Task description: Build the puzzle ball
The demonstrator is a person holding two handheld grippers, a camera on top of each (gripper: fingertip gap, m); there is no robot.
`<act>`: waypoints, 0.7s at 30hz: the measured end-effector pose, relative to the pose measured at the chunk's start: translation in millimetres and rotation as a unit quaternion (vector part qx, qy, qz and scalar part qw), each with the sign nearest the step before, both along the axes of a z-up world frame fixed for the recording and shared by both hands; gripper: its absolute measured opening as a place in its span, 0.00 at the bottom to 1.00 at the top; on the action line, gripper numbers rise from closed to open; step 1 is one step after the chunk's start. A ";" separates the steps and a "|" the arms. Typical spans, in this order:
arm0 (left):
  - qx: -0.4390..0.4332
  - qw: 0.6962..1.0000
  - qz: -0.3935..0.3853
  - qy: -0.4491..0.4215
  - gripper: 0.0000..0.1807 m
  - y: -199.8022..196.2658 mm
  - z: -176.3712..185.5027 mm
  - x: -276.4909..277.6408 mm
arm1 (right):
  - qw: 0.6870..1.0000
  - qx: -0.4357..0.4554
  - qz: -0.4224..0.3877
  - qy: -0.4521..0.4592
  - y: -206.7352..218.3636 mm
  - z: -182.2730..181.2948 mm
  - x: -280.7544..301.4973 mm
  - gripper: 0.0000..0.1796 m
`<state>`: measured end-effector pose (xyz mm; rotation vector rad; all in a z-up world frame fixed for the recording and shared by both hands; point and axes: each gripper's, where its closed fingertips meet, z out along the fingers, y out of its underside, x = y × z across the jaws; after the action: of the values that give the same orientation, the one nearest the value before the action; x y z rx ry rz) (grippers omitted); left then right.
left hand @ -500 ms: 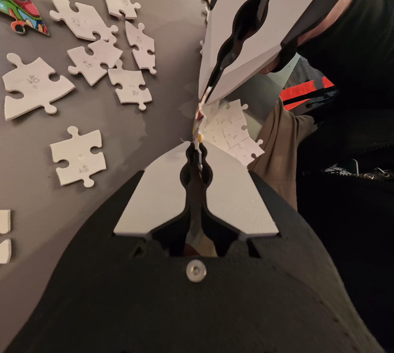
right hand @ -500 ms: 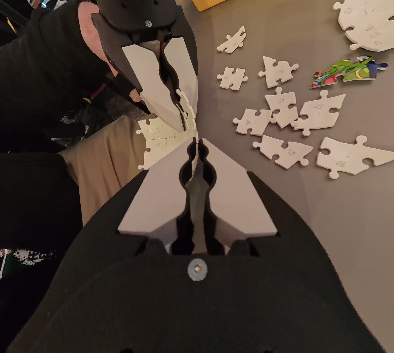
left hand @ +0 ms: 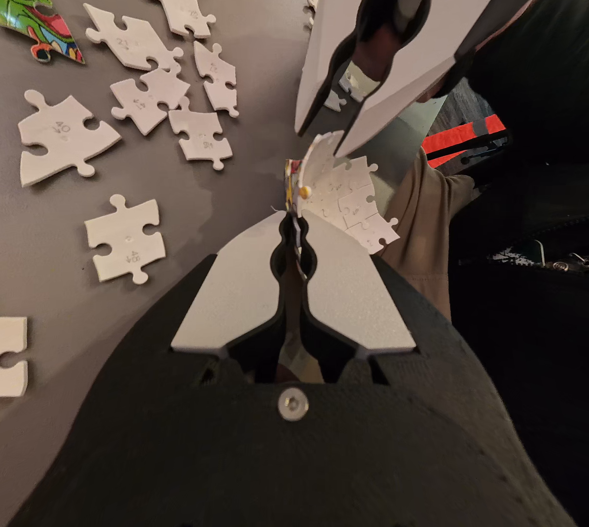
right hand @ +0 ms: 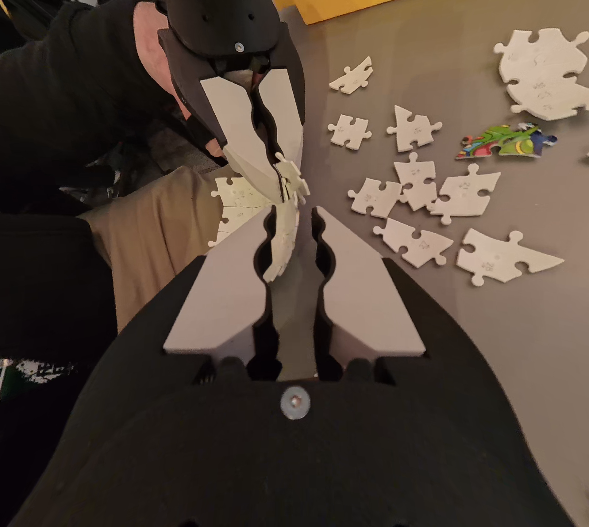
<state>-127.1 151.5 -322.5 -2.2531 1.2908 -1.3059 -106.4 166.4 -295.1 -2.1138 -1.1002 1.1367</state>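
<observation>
Nearest you, your left gripper (left hand: 294, 218) is clamped edge-on on the curved white shell of joined puzzle-ball pieces (left hand: 349, 196), so the assembly hangs in the air over the near edge of the grey table (left hand: 255, 65), likely so its rim stays free for the other tool to work. Just beyond that grip, your right gripper (right hand: 293, 212) stands with its jaws apart; the shell's curved rim runs up between the fingers, close against the left one, and whether it touches is hard to tell. In the left wrist view the tip of one right finger (left hand: 344, 148) sits at the shell's upper edge, which reads as pressing or steadying rather than holding. Farther out from the shell, loose white puzzle pieces (right hand: 417, 190) lie face down and scattered on the table. Beyond them rests a single piece turned printed side up, green and multicoloured (right hand: 510, 143), and farthest from the shell a second joined white cap of pieces (right hand: 548, 75) waits flat.
</observation>
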 end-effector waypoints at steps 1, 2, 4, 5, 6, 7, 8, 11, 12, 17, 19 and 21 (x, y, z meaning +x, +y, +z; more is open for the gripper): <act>0.001 1.000 0.000 0.000 0.02 0.0 0.0 0.2 | 1.000 -0.001 0.008 -0.001 -0.2 1.2 -1.8 0.12; 0.002 1.000 -0.002 -0.001 0.02 -0.2 0.2 0.6 | 1.000 -0.001 0.017 -0.005 0.3 1.6 -4.1 0.12; 0.004 1.000 -0.002 0.001 0.02 -0.1 0.2 0.8 | 0.999 0.002 0.031 -0.014 3.3 2.3 -9.3 0.13; 0.006 1.000 -0.002 0.001 0.02 -0.1 0.3 1.0 | 0.999 -0.001 0.038 -0.018 4.2 2.7 -12.5 0.13; 0.007 1.000 -0.002 0.001 0.02 -0.1 0.4 1.1 | 0.999 -0.004 0.046 -0.024 5.3 1.5 -15.4 0.13; 0.009 1.000 -0.003 0.002 0.02 -0.1 0.5 1.2 | 0.998 -0.009 0.055 -0.032 6.0 -1.2 -17.9 0.13; 0.010 1.000 -0.003 0.003 0.02 0.0 0.3 1.1 | 0.997 -0.014 0.063 -0.037 6.8 -3.4 -20.4 0.13; 0.012 1.000 -0.005 0.004 0.02 -0.2 0.2 1.1 | 0.995 -0.034 0.087 -0.043 5.8 -6.7 -28.4 0.08; 0.012 1.000 -0.005 0.004 0.02 -0.1 0.0 1.1 | 0.994 -0.035 0.091 -0.044 6.1 -7.1 -30.3 0.05; 0.009 1.000 -0.001 0.007 0.02 2.1 -2.0 -1.2 | 0.992 -0.044 0.101 -0.060 6.1 -8.1 -32.3 0.02; 0.008 1.000 -0.001 0.008 0.03 2.2 -1.6 -0.7 | 0.991 -0.049 0.105 -0.070 5.3 -7.9 -31.6 0.01; 0.008 1.000 -0.004 0.007 0.04 1.1 -1.6 0.2 | 0.988 -0.060 0.113 -0.084 3.8 -8.1 -30.3 0.01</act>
<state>-126.9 152.6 -324.0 -2.2531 1.3126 -1.2797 -136.7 170.3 -303.2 -2.2563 -1.4111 1.1683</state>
